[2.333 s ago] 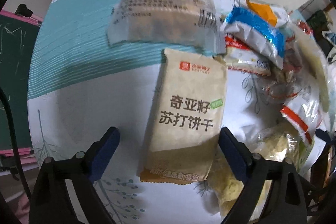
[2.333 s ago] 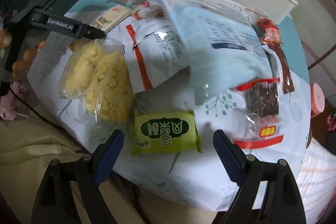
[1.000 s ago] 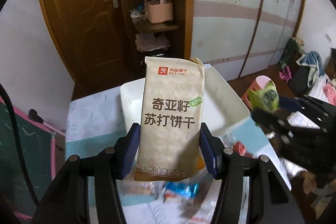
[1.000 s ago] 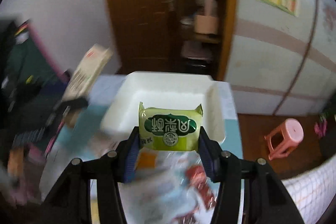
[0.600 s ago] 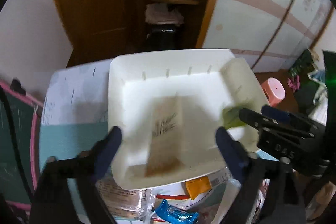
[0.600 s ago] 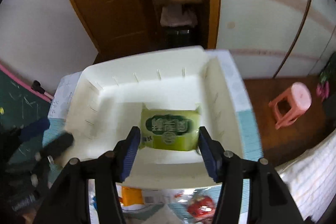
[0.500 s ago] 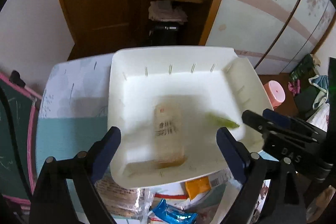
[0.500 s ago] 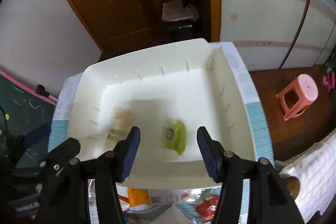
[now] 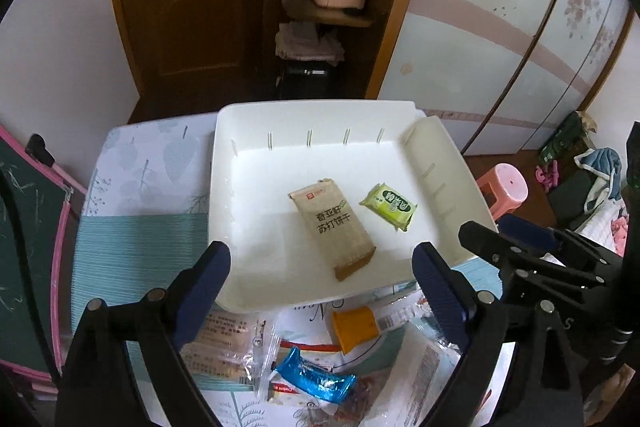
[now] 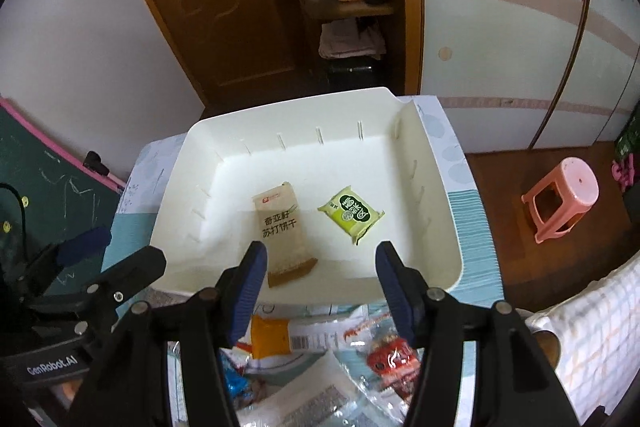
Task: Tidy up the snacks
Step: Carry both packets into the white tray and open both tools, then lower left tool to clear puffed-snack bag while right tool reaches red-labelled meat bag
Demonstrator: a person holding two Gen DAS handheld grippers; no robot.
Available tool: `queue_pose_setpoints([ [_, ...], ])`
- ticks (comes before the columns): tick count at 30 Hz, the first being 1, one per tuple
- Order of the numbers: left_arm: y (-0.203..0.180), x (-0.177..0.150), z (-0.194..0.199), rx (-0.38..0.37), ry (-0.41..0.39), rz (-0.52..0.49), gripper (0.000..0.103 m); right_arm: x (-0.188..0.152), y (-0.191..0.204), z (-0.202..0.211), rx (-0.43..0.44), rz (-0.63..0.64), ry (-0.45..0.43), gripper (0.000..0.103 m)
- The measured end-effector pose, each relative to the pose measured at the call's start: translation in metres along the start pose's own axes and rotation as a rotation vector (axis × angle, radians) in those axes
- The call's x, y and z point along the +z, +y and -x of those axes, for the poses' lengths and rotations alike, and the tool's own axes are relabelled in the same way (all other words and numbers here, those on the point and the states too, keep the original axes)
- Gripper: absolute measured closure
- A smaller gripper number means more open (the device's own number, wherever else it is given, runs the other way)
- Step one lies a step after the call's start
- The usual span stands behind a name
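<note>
A white plastic bin (image 9: 224, 195) (image 10: 436, 163) stands at the far side of the table. In it lie a tan cracker pack (image 9: 332, 225) (image 10: 282, 227) and a small green snack pack (image 9: 389, 206) (image 10: 352, 214), side by side. My left gripper (image 9: 320, 267) is open and empty above the bin's near edge. My right gripper (image 10: 318, 261) is open and empty, also over the near edge; it shows at the right of the left wrist view (image 9: 516, 243). Loose snacks lie below: a blue pack (image 9: 314, 381), an orange pack (image 9: 356, 325) (image 10: 270, 341) and a red pack (image 10: 390, 357).
The table has a leaf-print and teal cloth (image 9: 132, 239). A green chalkboard with pink frame (image 9: 28, 227) stands at the left. A pink stool (image 10: 560, 199) is on the floor at the right. A wooden door and shelf are behind.
Both grippers lifted their packs from the table to the bin, opened and let them drop. The tan and green packs now lie still on the bin floor. Both grippers have risen slightly.
</note>
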State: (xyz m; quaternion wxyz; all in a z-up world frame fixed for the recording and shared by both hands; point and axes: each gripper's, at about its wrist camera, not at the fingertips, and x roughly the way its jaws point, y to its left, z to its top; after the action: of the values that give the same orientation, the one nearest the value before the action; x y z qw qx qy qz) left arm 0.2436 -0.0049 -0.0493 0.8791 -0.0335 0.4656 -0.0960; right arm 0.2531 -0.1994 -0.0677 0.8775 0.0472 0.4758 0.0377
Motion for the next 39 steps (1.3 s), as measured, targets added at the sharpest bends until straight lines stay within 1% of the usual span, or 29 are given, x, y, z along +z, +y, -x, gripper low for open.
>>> queue_pose_setpoints([
  [4, -0.005, -0.007, 0.017, -0.007, -0.009, -0.019, 0.011, -0.006, 0.002, 0.010, -0.019, 0.012, -0.006, 0.046],
  [9, -0.010, -0.015, 0.030, -0.032, 0.045, -0.033, 0.011, -0.013, 0.004, 0.021, -0.042, 0.017, -0.009, 0.046],
  [11, -0.014, -0.018, 0.035, -0.022, 0.056, -0.054, 0.011, -0.015, 0.005, 0.025, -0.060, 0.018, -0.009, 0.046],
  [13, -0.018, -0.023, 0.044, -0.001, 0.041, -0.078, 0.011, -0.018, 0.006, 0.031, -0.078, 0.018, -0.016, 0.046],
  [16, -0.025, -0.031, 0.062, 0.029, 0.003, -0.124, 0.011, -0.024, 0.008, 0.046, -0.079, 0.022, -0.040, 0.046],
  [18, -0.028, -0.038, 0.077, 0.023, -0.025, -0.147, 0.011, -0.030, 0.011, 0.058, -0.075, 0.030, -0.060, 0.046],
  [23, -0.026, -0.058, 0.108, 0.006, -0.059, -0.152, 0.011, -0.051, 0.019, 0.090, -0.102, 0.073, -0.116, 0.046],
  [28, -0.017, -0.086, 0.125, -0.021, -0.059, -0.147, 0.011, -0.083, 0.024, 0.110, -0.128, 0.119, -0.159, 0.046],
  [31, -0.011, -0.109, 0.131, -0.031, -0.069, -0.160, 0.011, -0.103, 0.021, 0.110, -0.117, 0.120, -0.146, 0.046],
  [34, -0.007, -0.134, 0.128, -0.053, -0.050, -0.200, 0.011, -0.127, 0.014, 0.105, -0.101, 0.105, -0.122, 0.046],
  [37, -0.005, -0.163, 0.118, -0.042, -0.019, -0.243, 0.011, -0.150, 0.004, 0.096, -0.144, 0.091, -0.106, 0.046],
  [39, -0.002, -0.181, 0.105, -0.028, 0.019, -0.255, 0.011, -0.167, -0.006, 0.086, -0.156, 0.069, -0.077, 0.046],
])
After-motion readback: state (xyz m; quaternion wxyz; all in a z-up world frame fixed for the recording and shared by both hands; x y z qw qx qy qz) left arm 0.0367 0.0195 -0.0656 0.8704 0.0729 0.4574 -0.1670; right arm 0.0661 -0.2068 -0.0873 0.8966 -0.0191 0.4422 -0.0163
